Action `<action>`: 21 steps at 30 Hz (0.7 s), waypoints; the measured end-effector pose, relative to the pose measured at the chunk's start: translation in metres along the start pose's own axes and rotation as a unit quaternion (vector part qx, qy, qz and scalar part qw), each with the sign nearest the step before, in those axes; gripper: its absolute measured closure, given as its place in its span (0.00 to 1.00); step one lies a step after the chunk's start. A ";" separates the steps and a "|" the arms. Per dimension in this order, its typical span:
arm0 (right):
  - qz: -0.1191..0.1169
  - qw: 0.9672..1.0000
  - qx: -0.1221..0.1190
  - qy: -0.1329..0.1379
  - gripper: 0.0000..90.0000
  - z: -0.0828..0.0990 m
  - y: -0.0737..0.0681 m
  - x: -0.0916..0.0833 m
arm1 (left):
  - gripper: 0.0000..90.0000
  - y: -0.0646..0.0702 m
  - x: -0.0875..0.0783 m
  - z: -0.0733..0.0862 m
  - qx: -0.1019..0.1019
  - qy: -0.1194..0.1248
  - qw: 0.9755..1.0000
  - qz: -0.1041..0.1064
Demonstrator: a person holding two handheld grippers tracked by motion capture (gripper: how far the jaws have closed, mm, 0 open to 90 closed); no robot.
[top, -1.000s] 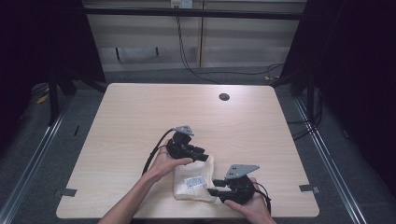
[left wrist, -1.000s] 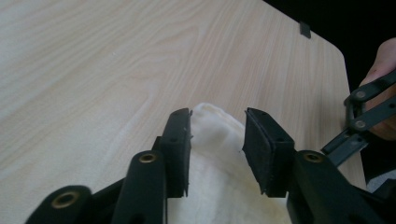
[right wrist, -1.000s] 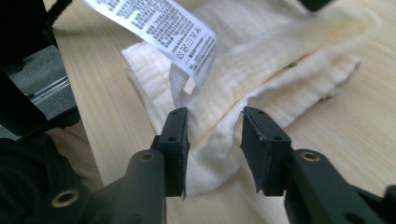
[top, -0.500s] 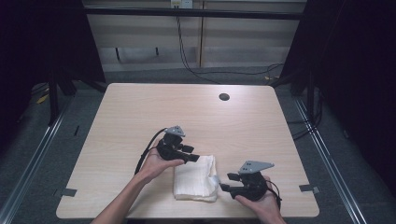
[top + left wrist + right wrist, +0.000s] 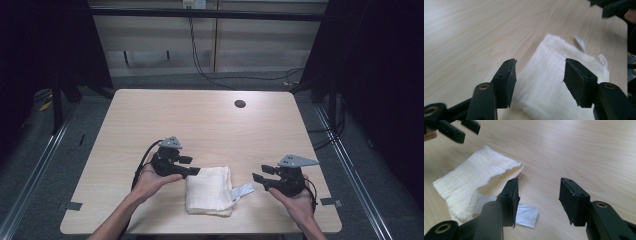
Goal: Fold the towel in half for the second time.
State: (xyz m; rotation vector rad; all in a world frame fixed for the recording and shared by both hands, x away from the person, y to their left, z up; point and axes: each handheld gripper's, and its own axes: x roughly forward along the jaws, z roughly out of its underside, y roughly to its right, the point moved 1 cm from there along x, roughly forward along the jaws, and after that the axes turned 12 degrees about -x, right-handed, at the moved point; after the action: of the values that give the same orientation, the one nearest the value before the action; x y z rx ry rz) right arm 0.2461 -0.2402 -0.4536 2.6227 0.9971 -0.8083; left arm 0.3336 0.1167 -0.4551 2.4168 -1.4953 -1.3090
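Black tools [image 5: 194, 165] [image 5: 258, 174] wide open, empty

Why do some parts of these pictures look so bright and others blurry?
High view: table evenly lit, surroundings dark. Left gripper view: glare washes out the far wood, the folded cloth is soft. Right gripper view: bright glare at the top, near jaws slightly blurred.

Left tool [image 5: 194, 166]: black body, grey three-cornered plate on top, black cable looping off its rear. Right tool [image 5: 259, 174]: same black build, grey three-cornered plate, black cable by wrist. Each has two black arms with brass-coloured rivets and flat black rubber pads [image 5: 579, 80] with small screw holes. Forearms bare, no sleeves.
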 end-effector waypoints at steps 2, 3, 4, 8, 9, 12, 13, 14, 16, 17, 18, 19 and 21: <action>0.000 1.000 0.003 0.009 0.56 -0.003 0.004 -0.004 | 0.50 -0.002 -0.008 0.005 0.000 0.001 1.000 -0.001; -0.002 1.000 0.002 0.013 0.56 -0.005 0.007 -0.006 | 0.50 -0.003 -0.012 0.007 -0.002 0.007 1.000 -0.001; -0.002 1.000 0.000 0.013 0.56 -0.008 0.008 -0.008 | 0.49 -0.004 -0.016 0.008 -0.007 0.013 1.000 -0.004; 0.001 0.999 0.001 0.035 0.56 -0.016 0.014 -0.019 | 0.47 -0.006 -0.034 0.015 -0.015 0.026 1.000 -0.009; 0.003 0.999 -0.001 0.041 0.55 -0.017 0.016 -0.023 | 0.47 -0.006 -0.038 0.018 -0.016 0.024 0.999 -0.016; 0.004 0.999 0.002 0.047 0.52 -0.014 0.018 -0.029 | 0.47 -0.005 -0.046 0.027 -0.017 0.010 1.000 -0.020; 0.005 0.999 0.004 0.047 0.51 -0.012 0.018 -0.030 | 0.47 -0.001 -0.051 0.033 -0.010 0.013 1.000 -0.022; 0.003 0.999 0.006 0.048 0.51 -0.009 0.018 -0.031 | 0.47 0.001 -0.053 0.036 -0.008 0.011 1.000 -0.018; 0.005 0.999 0.010 0.043 0.50 -0.003 0.017 -0.032 | 0.47 0.003 -0.059 0.042 -0.001 0.011 1.000 -0.028; 0.005 0.999 0.008 0.040 0.50 -0.001 0.017 -0.032 | 0.46 0.004 -0.063 0.046 0.004 0.014 0.999 -0.036; 0.006 0.999 0.008 0.037 0.50 0.001 0.016 -0.032 | 0.46 0.003 -0.069 0.051 0.003 0.022 0.999 -0.047; 0.009 0.999 0.006 0.036 0.54 0.005 0.015 -0.034 | 0.48 0.002 -0.076 0.057 -0.009 0.043 0.997 -0.063; 0.012 0.999 0.002 0.045 0.57 0.010 0.012 -0.039 | 0.49 -0.003 -0.083 0.065 -0.027 0.055 0.996 -0.063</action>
State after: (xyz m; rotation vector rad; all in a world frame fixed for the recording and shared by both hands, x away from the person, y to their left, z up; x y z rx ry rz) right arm 0.2258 -0.2741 -0.4400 2.6903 0.9857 -0.6935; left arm 0.2769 0.2051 -0.4455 2.5412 -1.2841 -1.1954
